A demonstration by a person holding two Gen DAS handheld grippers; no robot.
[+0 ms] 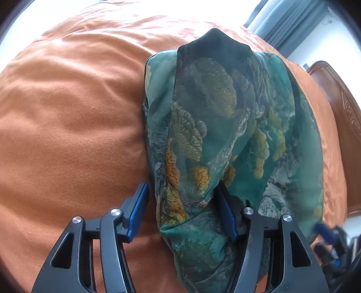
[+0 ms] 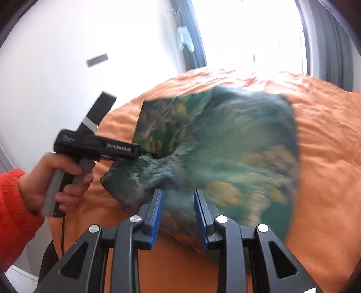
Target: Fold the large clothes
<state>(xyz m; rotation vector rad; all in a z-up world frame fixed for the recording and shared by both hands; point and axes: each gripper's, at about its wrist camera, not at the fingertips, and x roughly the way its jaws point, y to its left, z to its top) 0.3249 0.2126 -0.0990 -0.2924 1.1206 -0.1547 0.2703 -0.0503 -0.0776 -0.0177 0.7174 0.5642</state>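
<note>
- I see a bed (image 1: pixel 67 124) covered with a wrinkled orange sheet (image 2: pixel 327 146).
- On it lies a green patterned garment (image 1: pixel 225 135), partly lifted.

Garment (image 1: pixel 225 135) on bedspread (image 1: pixel 67 124)

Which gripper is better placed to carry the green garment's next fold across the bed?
Right, probably: the right gripper has the green garment bunched between its pads and lifted off the orange bedspread; the left gripper stands open, one pad clear of cloth.

Orange bedspread (image 1: pixel 67 112), wooden headboard (image 1: pixel 345 108), curtain (image 1: pixel 286 20)
</note>
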